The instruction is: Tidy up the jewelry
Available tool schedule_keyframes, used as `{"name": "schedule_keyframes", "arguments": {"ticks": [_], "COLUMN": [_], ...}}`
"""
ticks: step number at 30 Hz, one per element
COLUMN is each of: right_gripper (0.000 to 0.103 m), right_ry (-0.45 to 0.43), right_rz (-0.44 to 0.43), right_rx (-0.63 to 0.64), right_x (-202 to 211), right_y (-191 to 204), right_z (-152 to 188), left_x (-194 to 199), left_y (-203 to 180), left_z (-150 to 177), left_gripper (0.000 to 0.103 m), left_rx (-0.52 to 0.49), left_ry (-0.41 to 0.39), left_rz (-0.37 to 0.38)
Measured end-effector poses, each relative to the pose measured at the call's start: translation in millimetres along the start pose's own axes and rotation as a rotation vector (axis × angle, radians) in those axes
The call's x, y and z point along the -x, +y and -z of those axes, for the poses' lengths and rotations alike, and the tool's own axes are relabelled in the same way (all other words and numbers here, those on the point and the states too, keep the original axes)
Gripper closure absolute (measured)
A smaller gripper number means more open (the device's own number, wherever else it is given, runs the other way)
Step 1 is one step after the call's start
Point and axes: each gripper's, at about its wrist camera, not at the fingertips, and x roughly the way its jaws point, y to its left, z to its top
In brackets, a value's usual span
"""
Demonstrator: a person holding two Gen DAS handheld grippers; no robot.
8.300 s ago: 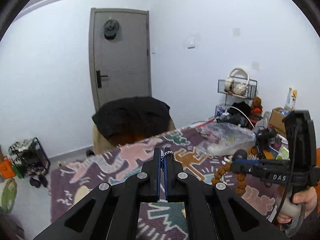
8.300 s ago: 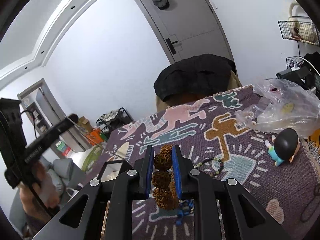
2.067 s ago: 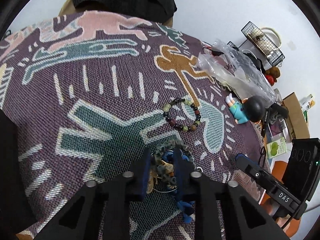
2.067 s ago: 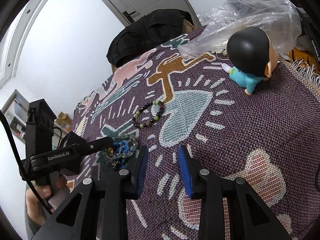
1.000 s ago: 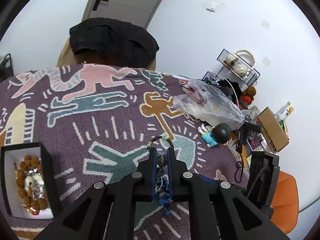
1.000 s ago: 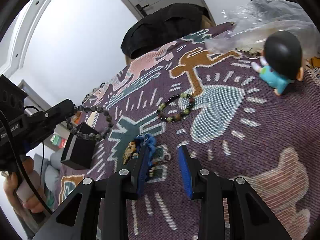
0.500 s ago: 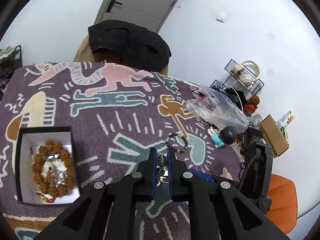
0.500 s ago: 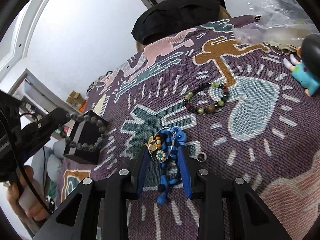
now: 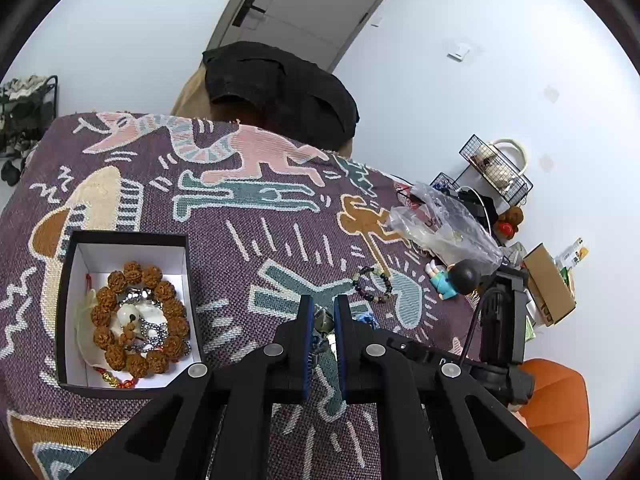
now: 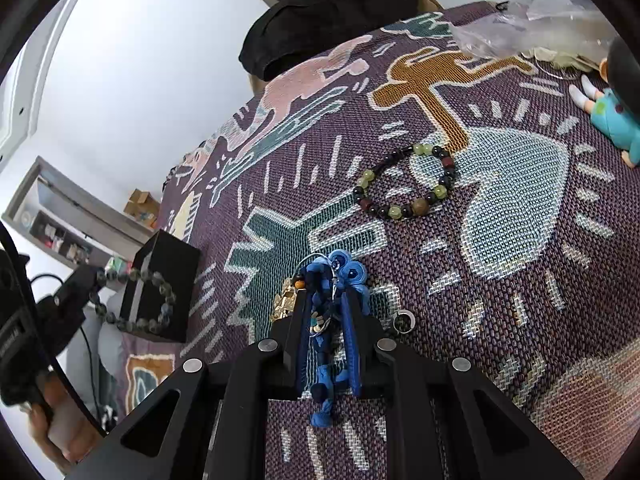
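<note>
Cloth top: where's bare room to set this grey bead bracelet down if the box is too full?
The widest free patch is between the box and the mixed-bead bracelet, over the teal figure. The far cloth by the pink figure is also bare. It is crowded near the bag and doll, and around the blue knot under the right tool.
</note>
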Motion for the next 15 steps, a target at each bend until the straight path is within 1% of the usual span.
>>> {"name": "schedule_keyframes", "arguments": {"ticks": [2,8,10,11,13,15], "right_gripper": [0.086,0.086,0.090,0.098,0.099,0.099], "right_ry": [0.002,0.009,0.011,0.015,0.010,-0.020], "right_rz": [-0.005,-0.023,-0.032,-0.024,-0.027,-0.041], "right_rx": [-0.021,-0.031,-0.038,-0.044,-0.051,-0.027], "right_x": [1.1,-2.5,-5.6,-7.1,-7.7,-2.4], "right_y": [-3.2,-4.0,-3.7,-4.5,-4.5,0.9], "right_z": [-0.6,-2.9,-4.7,-6.0,-7.4,-7.2], "left_x": [0.5,2.7,3.1,3.4,4.0,5.9], "left_y": [1.0,4.0,4.6,5.1,5.8,7.4], "left_z": [0.0,1.2,1.6,2.0,1.8,1.2], "left_gripper": [0.093,0.093,0.093,0.093,0.093,0.093], "left_rx": [0.000,0.005,0.006,0.007,0.008,0.011], "left_ry": [-0.002,-0.005,-0.005,-0.006,-0.006,-0.009], "left_rz": [0.000,0.002,0.002,0.002,-0.001,-0.005]}}
